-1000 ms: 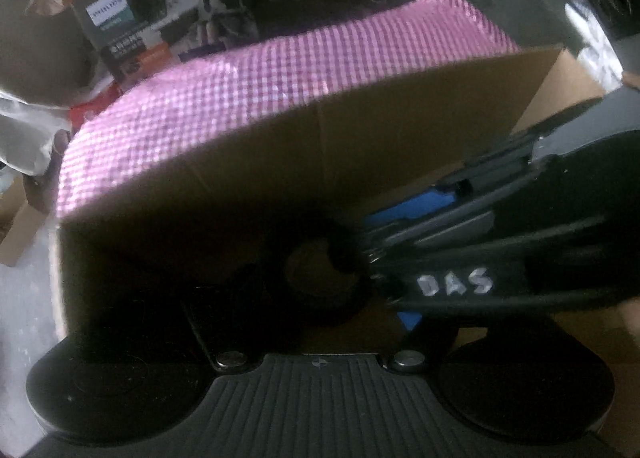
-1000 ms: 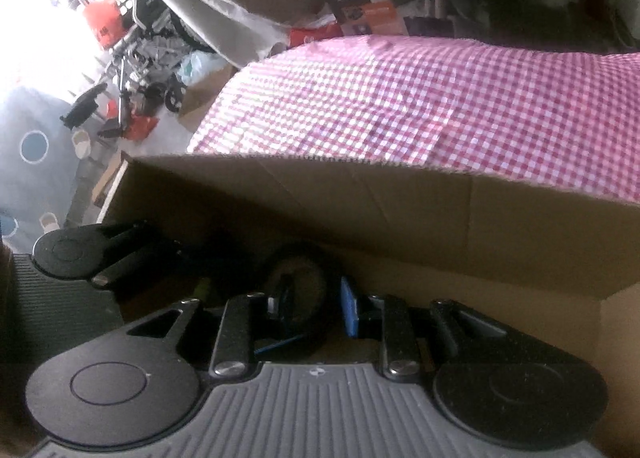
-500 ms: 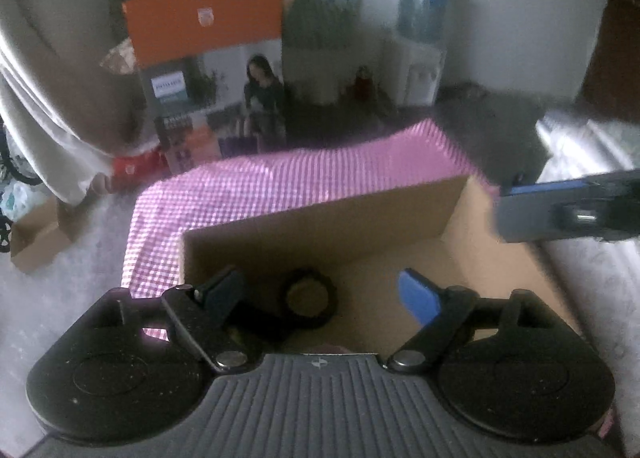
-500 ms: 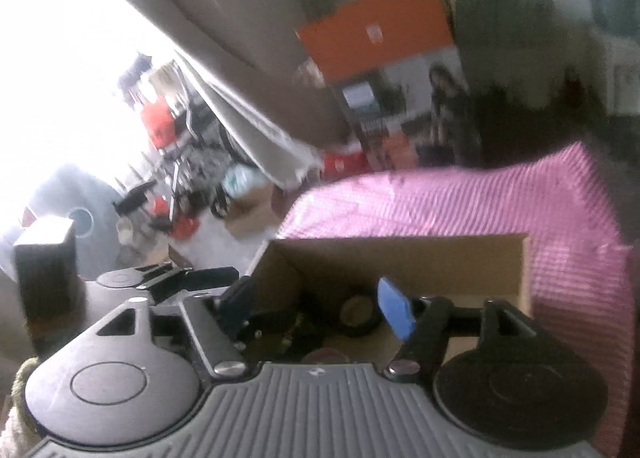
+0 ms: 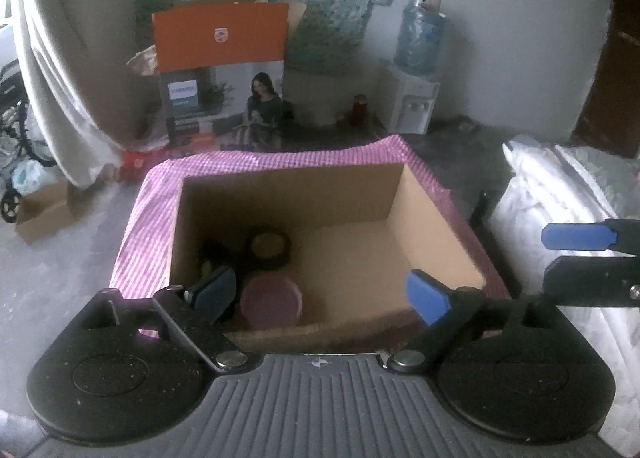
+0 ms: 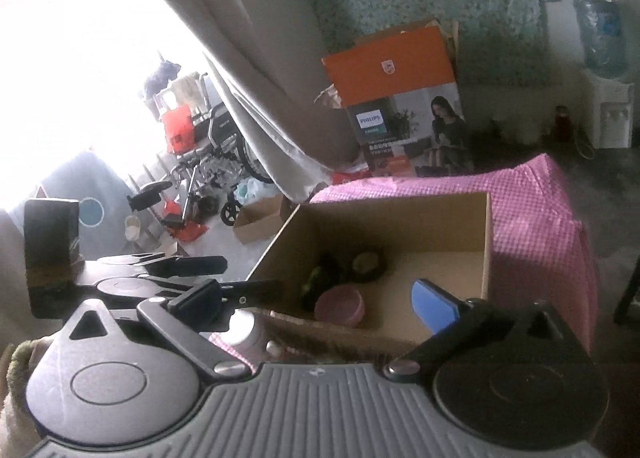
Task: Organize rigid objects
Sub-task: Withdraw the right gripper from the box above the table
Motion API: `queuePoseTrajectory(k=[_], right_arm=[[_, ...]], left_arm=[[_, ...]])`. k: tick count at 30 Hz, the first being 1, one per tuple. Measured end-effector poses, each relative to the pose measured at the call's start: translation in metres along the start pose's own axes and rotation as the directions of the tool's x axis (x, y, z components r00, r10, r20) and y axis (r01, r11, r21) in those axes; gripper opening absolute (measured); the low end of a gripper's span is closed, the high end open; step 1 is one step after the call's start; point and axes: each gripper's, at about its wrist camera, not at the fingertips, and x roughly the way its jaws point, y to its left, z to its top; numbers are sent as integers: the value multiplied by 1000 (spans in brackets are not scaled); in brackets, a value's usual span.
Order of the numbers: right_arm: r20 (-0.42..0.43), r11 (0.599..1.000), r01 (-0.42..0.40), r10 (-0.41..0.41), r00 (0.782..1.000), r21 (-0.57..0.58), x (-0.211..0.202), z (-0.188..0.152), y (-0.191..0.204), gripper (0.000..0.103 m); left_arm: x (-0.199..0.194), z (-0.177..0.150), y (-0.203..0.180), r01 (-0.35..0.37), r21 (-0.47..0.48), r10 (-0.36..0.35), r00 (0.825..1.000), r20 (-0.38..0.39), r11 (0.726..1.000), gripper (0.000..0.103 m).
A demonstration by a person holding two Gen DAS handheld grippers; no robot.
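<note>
An open cardboard box [image 5: 288, 193] [image 6: 394, 213] sits on a pink checked cloth [image 5: 138, 234]. Inside it lie a pink bowl [image 5: 271, 301] [image 6: 340, 304], a black round piece with a pale centre [image 5: 270, 248] [image 6: 368, 264] and some dark objects [image 6: 320, 280] I cannot make out. My left gripper [image 5: 320, 294] hovers above the box's near edge, its jaws opening with nothing between them. My right gripper [image 6: 316, 302] [image 5: 560, 258] hangs beside the box's right side, jaws also opening and empty. A small white bottle [image 6: 246, 332] stands on the cloth by the box's near wall.
Beyond the table stand an orange printed carton [image 5: 222, 73], a water dispenser [image 5: 414, 97] and a long curtain [image 5: 80, 57]. A small cardboard box [image 5: 44, 209] lies on the floor at left, near a wheelchair [image 6: 212, 153]. White bedding [image 5: 560, 197] lies at the right.
Both grippers have pulled back and risen out of the box. Both have spread their jaws, the right from nearly shut. The black round piece stays inside the box.
</note>
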Motion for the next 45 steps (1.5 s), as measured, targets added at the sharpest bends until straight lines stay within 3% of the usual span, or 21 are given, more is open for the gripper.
queuePoseTrajectory(k=[14, 25, 36, 45], right_arm=[[20, 999, 12, -11, 1000, -43, -21, -39, 10, 103], [15, 999, 29, -29, 999, -15, -9, -49, -7, 103], [-5, 993, 109, -110, 994, -38, 12, -64, -11, 103], [-20, 992, 11, -9, 1000, 129, 33, -92, -44, 103]], left_arm=[[-33, -59, 5, -95, -82, 94, 996, -9, 992, 96], [-27, -68, 10, -164, -62, 162, 986, -33, 985, 96], [-3, -94, 2, -88, -7, 87, 995, -57, 996, 97], [28, -124, -27, 45, 130, -42, 999, -27, 990, 97]])
